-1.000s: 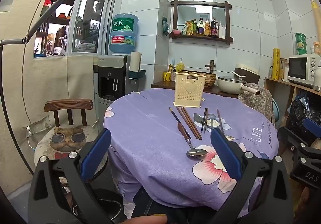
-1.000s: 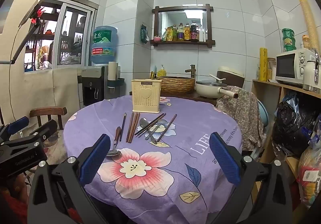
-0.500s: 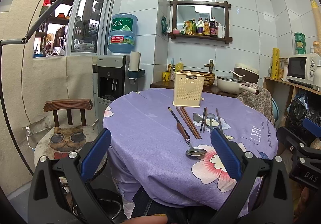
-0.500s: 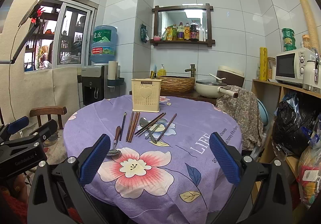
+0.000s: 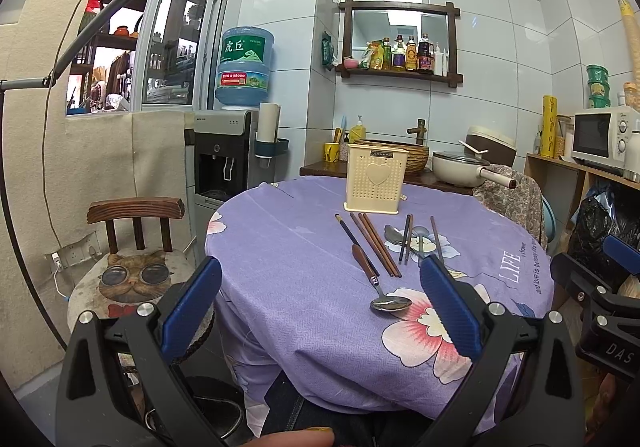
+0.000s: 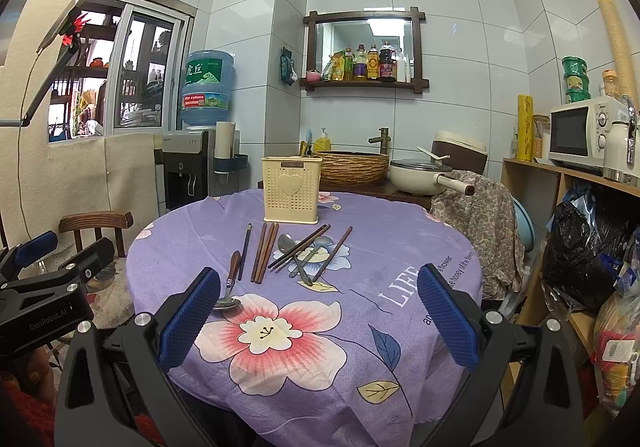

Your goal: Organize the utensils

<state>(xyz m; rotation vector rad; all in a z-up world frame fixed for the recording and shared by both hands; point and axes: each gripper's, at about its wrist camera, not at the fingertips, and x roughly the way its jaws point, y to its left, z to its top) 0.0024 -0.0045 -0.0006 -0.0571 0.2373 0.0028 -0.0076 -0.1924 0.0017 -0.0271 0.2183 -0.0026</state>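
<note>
A cream utensil holder (image 5: 376, 185) (image 6: 291, 195) stands upright at the far side of the round purple table (image 5: 288, 263) (image 6: 384, 259). In front of it lie several brown chopsticks (image 5: 376, 245) (image 6: 264, 253), a wooden-handled spoon (image 5: 378, 285) (image 6: 230, 285) and a metal spoon (image 5: 394, 235) (image 6: 294, 253) under crossed chopsticks. My left gripper (image 5: 320, 311) is open and empty, near the table's front edge. My right gripper (image 6: 318, 317) is open and empty, above the flower print at the front.
A wooden chair with a cat cushion (image 5: 132, 267) stands left of the table. A water dispenser (image 5: 224, 155) stands behind. A counter holds a basket (image 6: 354, 167) and pot (image 6: 420, 177). Shelves with a microwave (image 6: 580, 137) and bags (image 6: 584, 247) are on the right.
</note>
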